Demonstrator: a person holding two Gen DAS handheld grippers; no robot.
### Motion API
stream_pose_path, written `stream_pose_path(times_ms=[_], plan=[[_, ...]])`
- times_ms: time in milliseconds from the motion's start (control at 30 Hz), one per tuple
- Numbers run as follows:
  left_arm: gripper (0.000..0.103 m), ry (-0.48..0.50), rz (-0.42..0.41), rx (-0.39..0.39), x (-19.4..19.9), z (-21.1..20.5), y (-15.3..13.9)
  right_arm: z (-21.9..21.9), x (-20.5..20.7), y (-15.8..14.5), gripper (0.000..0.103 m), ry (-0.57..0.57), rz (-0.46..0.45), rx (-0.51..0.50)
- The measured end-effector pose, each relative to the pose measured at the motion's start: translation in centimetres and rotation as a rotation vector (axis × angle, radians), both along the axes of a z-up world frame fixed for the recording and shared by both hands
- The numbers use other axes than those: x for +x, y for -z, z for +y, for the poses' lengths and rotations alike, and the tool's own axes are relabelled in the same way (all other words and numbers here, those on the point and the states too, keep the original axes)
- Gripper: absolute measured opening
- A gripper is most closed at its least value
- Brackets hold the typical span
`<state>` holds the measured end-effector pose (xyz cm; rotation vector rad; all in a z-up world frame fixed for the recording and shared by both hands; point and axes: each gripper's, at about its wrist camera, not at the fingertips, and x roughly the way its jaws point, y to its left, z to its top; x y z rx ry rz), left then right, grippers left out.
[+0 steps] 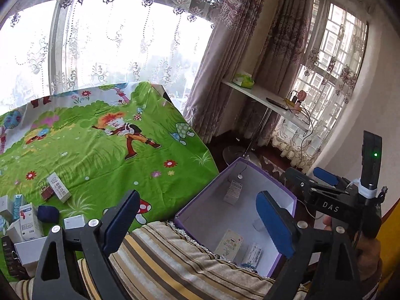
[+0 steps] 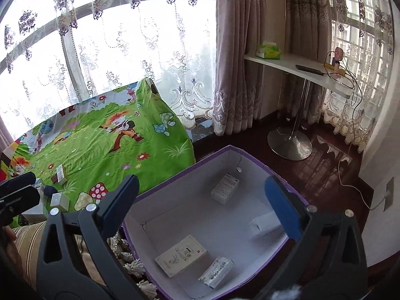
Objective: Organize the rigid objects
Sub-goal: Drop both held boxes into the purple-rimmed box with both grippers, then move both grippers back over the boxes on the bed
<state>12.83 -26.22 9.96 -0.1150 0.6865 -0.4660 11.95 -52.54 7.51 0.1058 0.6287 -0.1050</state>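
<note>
A purple box (image 2: 250,155) with a white inside stands on the floor beside the table. Several small cartons lie in it: a white one (image 2: 225,190) at the back, a flat beige one (image 2: 181,255) and a blue-and-white one (image 2: 216,271) at the front. My right gripper (image 2: 202,182) hovers open over the box with nothing between its fingers. My left gripper (image 1: 198,200) is open and empty too, over the box's left edge (image 1: 200,207). More cartons (image 1: 58,187), a binder clip (image 1: 46,191) and a dark blue block (image 1: 48,213) lie on the green cartoon cloth (image 1: 105,155).
A striped cushion (image 1: 175,257) with a fringe lies between the cloth-covered table and the box. A white side table (image 2: 300,67) on a metal foot stands at the back right with a tissue pack and a power strip. Cables run across the dark wooden floor (image 2: 325,170).
</note>
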Motion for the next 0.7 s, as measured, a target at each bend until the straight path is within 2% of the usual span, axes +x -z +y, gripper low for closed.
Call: stream_pose_path(times_ms=[67,167,267,333,400,533,700], plan=[[0.095,-0.035,-0.031,0.004,-0.2,1.1,-0.2,0.4,-0.1,-0.3,0.102,-0.021,-0.013,0.009],[0.095,-0.081,-0.027,0.044,-0.4,2.5,-0.2,1.0,-0.2,-0.5,0.102,-0.063,-0.032,0.039],[0.095,-0.075,0.017,0.016,-0.6,4.6,0.2,2.0,-0.1,-0.5,0.102,-0.111,-0.019,0.05],[0.095,-0.099,0.013,-0.002,-1.0,6.3,0.3,2.7,0.0,-0.4,0.102,-0.154,-0.001,0.073],[0.095,-0.139,0.015,-0.007,-1.3,7.9,0.3,3.6,-0.1,-0.3,0.102,-0.204,0.006,0.094],[0.095,-0.223,0.01,-0.015,-2.3,11.7,0.4,5.8,-0.2,-0.4,0.102,-0.261,0.022,0.07],[0.095,-0.336,0.043,-0.036,-3.0,17.0,1.2,7.9,0.0,-0.5,0.102,-0.326,0.04,0.083]])
